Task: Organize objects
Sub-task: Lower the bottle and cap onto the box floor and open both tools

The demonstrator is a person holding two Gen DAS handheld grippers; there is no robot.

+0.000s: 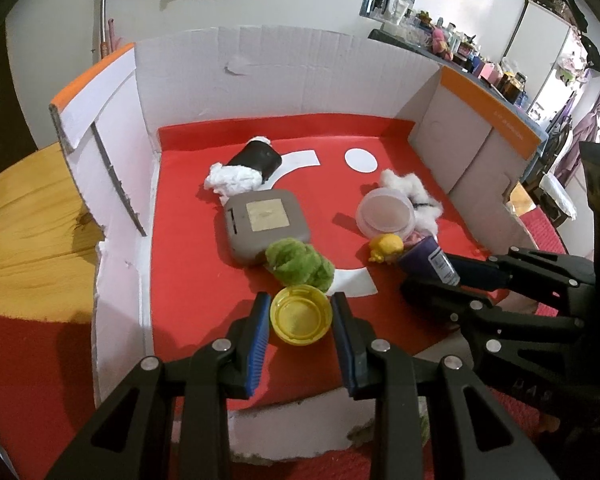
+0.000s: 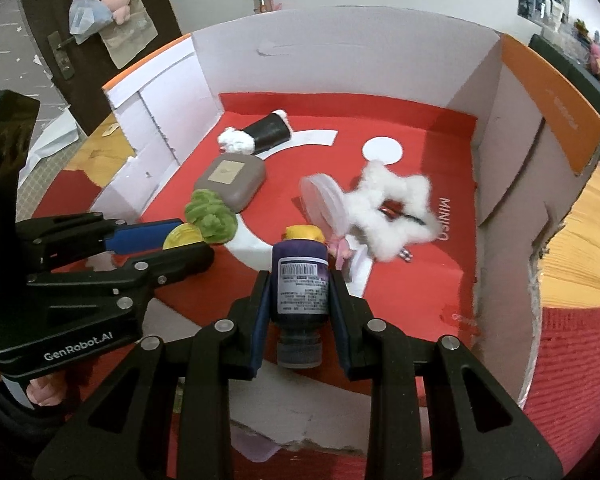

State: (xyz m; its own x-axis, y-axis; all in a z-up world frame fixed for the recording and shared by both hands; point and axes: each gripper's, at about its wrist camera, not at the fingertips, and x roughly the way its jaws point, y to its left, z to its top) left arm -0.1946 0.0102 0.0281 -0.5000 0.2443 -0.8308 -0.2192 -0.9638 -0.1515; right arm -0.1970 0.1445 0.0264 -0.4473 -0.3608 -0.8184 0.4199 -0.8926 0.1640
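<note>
Grippers, two: left gripper clamps one yellow cap, right gripper one purple bottle.

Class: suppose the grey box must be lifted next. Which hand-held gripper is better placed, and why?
Left, probably. The left hand-held gripper sits nearer the grey box, just past the green fluff, though it first must drop its yellow lid. The right hand-held gripper holds a purple bottle, farther off.

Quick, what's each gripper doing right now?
Left gripper: shut on the round yellow plastic lid.
Right gripper: shut on the dark purple labelled bottle.
</note>
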